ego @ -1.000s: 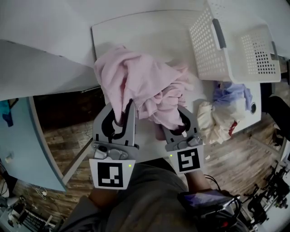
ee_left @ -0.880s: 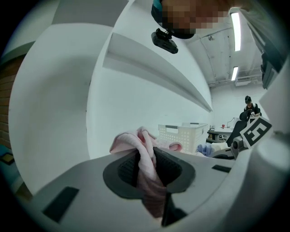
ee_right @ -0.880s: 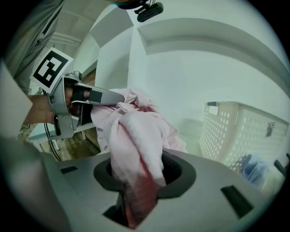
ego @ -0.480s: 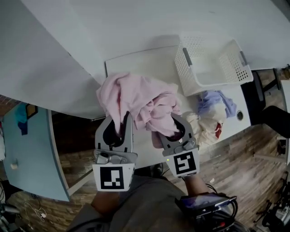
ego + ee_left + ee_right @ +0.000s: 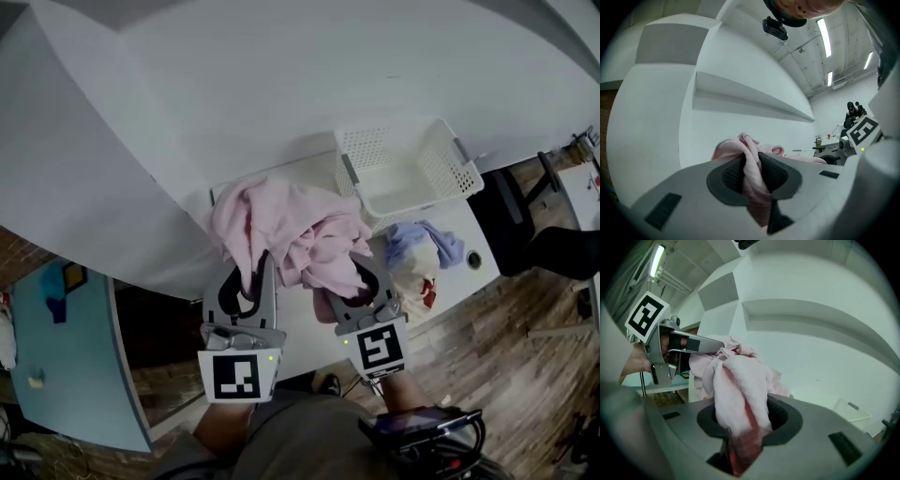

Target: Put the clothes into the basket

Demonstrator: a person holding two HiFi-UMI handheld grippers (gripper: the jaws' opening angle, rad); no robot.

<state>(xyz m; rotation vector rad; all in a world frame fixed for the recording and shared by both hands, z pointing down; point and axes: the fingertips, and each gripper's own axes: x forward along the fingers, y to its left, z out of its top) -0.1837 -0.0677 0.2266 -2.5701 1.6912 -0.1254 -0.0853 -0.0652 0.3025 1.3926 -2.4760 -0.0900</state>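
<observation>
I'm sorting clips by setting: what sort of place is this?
Probably a lab or workshop, not a home: overhead strip lights, a plain white table with a plastic basket, and a cluttered equipment bench.

I count two grippers of mine, left (image 5: 251, 272) and right (image 5: 352, 281); one pink garment (image 5: 291, 230); one white basket (image 5: 441, 164) at the table's (image 5: 298, 314) far right corner; and at least two more clothes by its right edge, one lavender piece (image 5: 417, 242) and one cream piece (image 5: 412, 278).

A crumpled pink garment (image 5: 291, 230) hangs left of the upright white perforated basket (image 5: 439, 161), pale clothes (image 5: 419, 258) heaped beside it.
</observation>
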